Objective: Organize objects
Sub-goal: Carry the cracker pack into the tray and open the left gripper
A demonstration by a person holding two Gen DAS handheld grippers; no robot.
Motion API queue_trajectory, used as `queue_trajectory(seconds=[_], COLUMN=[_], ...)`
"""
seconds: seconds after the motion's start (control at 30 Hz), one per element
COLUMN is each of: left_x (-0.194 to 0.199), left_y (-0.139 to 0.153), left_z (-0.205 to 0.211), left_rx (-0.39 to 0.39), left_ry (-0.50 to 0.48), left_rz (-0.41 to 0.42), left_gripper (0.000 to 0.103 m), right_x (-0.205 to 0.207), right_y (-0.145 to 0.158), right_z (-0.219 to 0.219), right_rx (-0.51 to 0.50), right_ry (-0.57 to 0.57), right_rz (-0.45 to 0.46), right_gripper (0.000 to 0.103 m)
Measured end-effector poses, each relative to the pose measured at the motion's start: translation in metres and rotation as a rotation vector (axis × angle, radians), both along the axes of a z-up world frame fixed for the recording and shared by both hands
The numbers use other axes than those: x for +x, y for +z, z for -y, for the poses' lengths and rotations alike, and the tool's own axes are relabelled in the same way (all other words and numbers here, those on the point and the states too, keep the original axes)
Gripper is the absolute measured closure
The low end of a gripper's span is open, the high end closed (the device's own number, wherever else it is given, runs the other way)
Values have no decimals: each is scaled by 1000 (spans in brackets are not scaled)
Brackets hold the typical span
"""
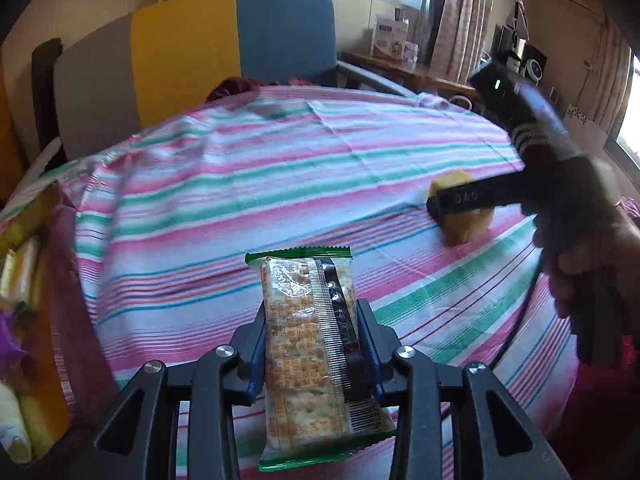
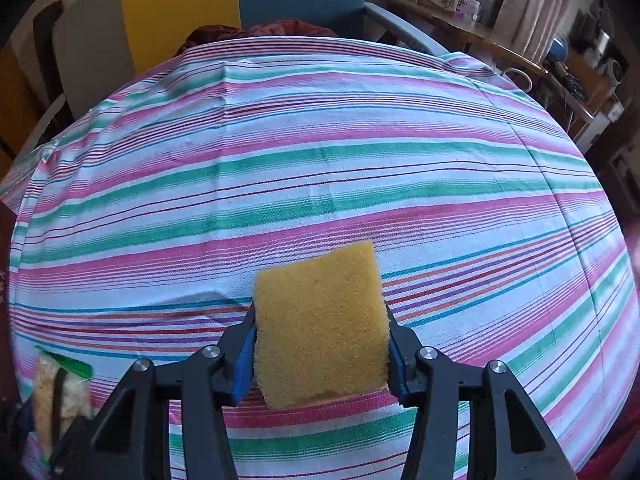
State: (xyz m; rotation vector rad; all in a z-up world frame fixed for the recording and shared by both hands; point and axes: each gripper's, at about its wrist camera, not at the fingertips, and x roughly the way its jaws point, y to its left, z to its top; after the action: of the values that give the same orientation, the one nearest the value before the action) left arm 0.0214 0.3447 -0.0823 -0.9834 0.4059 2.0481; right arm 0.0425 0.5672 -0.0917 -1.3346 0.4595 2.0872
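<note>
Holding both items off the striped cloth point(image 2: 320, 168), each gripper is loaded. Left gripper point(image 1: 312, 344) has its fingers clamped on a cracker pack point(image 1: 308, 344), pinched across the narrow middle, both sealed ends sticking out past the pads. Right gripper point(image 2: 320, 344) has its fingers clamped on a yellow sponge point(image 2: 320, 328), foam squeezed in at the sides, seemingly just above the cloth.

Relative to the cloth: the pack hangs over the near part, the sponge over the right part, and a box point(image 1: 28, 312) with wrapped snacks sits at the left edge.

Risks, judged from this:
- Pack film is slick and the grip is narrow; a fast swing toward the box could let it pivot or slide out. More squeeze likely cracks the crackers.
- Sponge is soft, so the hold is springy; any jerk may pop it free.
- Both hands work near each other over the cloth; crossing paths could knock one load loose.
- Box looks crowded; the pack may catch on its rim.
</note>
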Motion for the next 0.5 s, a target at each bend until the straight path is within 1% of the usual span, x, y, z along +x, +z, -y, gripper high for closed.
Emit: queue_trajectory(seconds=[0.03,0.13,0.27,0.33,0.5], left_x=[1,5,7,4,-2], left_y=[7,38,71,83,96], left_z=[5,23,49,64,95], left_rx=[9,41,76,88,96], left_ry=[8,37,88,116,182], left_rz=[-13,-85,-152,-167,-180], left_gripper=[65,65,65,65,65], right_x=[-1,-2,-3,-3,-3], right_y=[0,0,1,1,1], right_z=[0,1,4,5,8], right_rx=[3,17,39,46,65], right_ry=[3,10,21,23,30], right_rz=[1,5,15,17,25], right_gripper=[50,50,50,50,50])
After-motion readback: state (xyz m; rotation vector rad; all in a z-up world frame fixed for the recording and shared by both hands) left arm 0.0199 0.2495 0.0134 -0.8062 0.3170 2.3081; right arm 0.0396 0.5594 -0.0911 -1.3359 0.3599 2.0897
